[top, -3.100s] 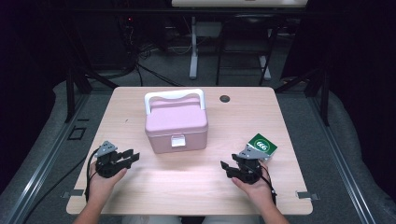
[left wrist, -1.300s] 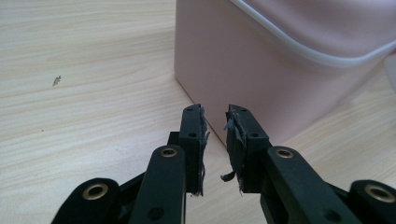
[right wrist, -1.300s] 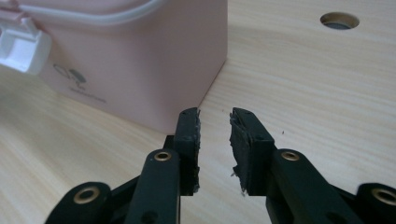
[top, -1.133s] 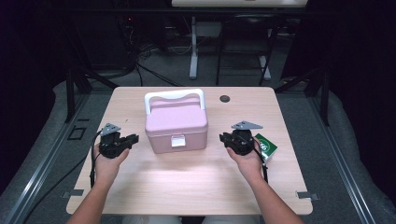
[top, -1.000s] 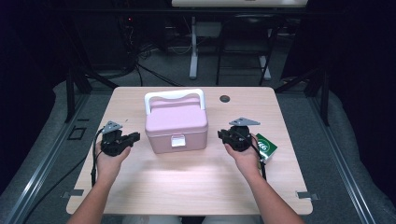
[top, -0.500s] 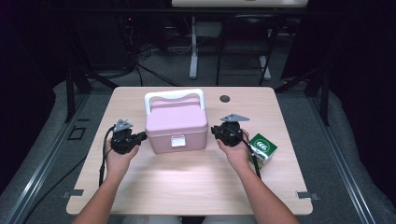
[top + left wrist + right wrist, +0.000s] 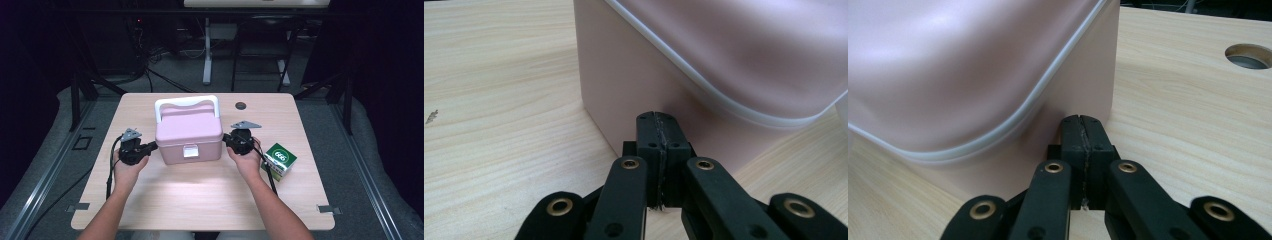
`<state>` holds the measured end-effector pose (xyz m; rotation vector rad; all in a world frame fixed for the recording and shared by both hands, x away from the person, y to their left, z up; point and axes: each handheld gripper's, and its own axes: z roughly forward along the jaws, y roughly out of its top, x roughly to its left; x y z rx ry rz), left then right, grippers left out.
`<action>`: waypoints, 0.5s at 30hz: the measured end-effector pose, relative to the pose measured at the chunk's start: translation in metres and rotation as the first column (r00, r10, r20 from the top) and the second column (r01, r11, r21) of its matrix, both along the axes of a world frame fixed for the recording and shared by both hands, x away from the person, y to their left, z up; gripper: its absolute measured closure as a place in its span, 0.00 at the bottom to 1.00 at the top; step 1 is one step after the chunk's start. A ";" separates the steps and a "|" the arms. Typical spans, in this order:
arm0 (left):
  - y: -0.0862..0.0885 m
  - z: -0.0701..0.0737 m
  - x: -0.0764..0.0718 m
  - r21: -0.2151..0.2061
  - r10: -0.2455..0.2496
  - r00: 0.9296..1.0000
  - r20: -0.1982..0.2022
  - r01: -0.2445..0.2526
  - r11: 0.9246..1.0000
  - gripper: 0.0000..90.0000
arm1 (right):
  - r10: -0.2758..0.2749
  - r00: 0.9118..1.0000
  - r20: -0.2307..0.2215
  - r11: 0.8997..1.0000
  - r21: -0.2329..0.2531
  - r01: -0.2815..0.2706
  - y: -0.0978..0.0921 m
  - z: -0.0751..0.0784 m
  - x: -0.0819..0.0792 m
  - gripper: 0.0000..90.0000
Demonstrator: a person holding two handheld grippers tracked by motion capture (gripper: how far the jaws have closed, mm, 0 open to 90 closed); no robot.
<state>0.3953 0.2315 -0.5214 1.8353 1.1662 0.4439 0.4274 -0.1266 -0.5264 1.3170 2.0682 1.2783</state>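
The pink box (image 7: 188, 131) sits mid-table (image 7: 200, 200), lid latched. The left tongs (image 7: 150, 146) and right tongs (image 7: 227, 138), both pressed together and empty, butt against its opposite walls (likely to squeeze and shift it).

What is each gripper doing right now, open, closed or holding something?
Left gripper: closed, empty, tips at the pink box.
Right gripper: closed, empty, tips at the box's other side.
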 end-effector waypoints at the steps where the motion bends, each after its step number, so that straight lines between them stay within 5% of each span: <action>1: 0.000 0.000 0.000 0.002 0.002 1.000 0.001 -0.002 1.000 1.00 | -0.002 1.000 0.002 1.000 0.000 0.002 0.000 0.000 0.000 1.00; 15: -0.005 0.002 -0.004 0.025 0.019 1.000 -0.005 -0.019 1.000 1.00 | -0.026 1.000 -0.005 1.000 0.016 0.026 0.000 -0.001 -0.012 1.00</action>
